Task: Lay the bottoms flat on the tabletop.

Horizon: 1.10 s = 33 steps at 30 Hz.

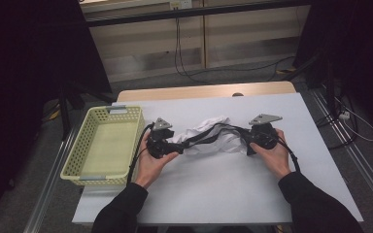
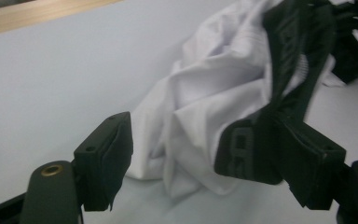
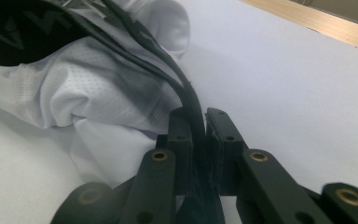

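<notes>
Sitting empty left of garment (image 1: 213, 136): yellow basket (image 1: 73, 155); right gripper (image 3: 199, 128) clamping waistband (image 3: 177, 84).

Both forearms in from bottom edge, angled inward. Left gripper (image 1: 167, 141) jaws spread wide; right gripper (image 1: 252, 138) jaws pinched together. Hands wrapped round the bodies.

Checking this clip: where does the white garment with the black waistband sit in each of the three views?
High view: the white garment lies mid-table between the left gripper and the right gripper.
Left gripper view: upper centre and right, past open jaws.
Right gripper view: upper left, its black waistband pinched in the jaws.
Shared landmark: the table's wooden edge strip.
</notes>
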Each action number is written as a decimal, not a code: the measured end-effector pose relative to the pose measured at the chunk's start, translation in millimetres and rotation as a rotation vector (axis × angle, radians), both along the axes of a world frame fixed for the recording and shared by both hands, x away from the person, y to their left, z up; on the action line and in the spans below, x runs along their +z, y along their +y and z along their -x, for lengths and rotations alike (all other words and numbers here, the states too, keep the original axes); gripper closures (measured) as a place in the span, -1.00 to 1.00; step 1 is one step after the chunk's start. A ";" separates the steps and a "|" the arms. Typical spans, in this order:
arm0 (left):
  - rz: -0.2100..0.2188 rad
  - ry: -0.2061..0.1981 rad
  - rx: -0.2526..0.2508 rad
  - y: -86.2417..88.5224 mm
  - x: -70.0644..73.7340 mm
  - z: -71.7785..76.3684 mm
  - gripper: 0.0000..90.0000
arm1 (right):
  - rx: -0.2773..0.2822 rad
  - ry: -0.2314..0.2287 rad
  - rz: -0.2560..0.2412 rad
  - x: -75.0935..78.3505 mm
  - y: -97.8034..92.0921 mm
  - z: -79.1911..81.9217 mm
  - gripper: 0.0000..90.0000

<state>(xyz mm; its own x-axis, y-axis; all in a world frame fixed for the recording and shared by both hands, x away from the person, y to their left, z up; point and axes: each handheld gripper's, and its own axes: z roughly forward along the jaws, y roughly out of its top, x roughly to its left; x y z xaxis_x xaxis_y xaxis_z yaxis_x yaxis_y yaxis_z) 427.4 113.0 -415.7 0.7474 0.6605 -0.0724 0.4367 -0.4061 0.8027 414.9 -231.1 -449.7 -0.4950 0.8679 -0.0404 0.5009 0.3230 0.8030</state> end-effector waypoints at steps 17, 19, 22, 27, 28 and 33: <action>-0.121 -0.022 -0.008 -16.2 -32.7 -13.9 -0.66 | 0.054 0.028 -0.080 -2.0 -4.3 -1.0 0.33; -0.123 -0.027 -0.001 -18.3 -36.5 -16.7 -0.66 | 0.064 0.037 -0.090 0.5 -4.4 1.4 0.17; -0.125 -0.022 0.000 -21.1 -40.7 -20.9 -0.64 | 0.067 0.041 -0.079 3.9 -6.6 7.1 -0.05; -0.153 -0.020 -0.007 -30.0 -47.1 -26.7 -0.56 | 0.069 0.060 -0.048 -0.7 -13.8 17.5 -0.28; -0.146 -0.017 -0.014 -31.7 -47.5 -27.8 -0.55 | 0.063 0.058 -0.041 -1.8 -15.7 20.2 -0.31; -0.105 0.013 -0.047 -36.2 -51.9 -30.5 -0.30 | 0.030 0.058 -0.031 -7.1 -28.9 29.8 -0.28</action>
<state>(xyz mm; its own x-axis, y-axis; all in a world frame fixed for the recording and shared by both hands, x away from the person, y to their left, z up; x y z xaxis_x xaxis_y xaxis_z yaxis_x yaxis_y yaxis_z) 457.8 76.8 -467.6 0.7770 0.6293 -0.0147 0.4257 -0.5082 0.7487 385.2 -259.9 -456.8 -0.5214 0.8532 0.0158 0.5375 0.3139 0.7827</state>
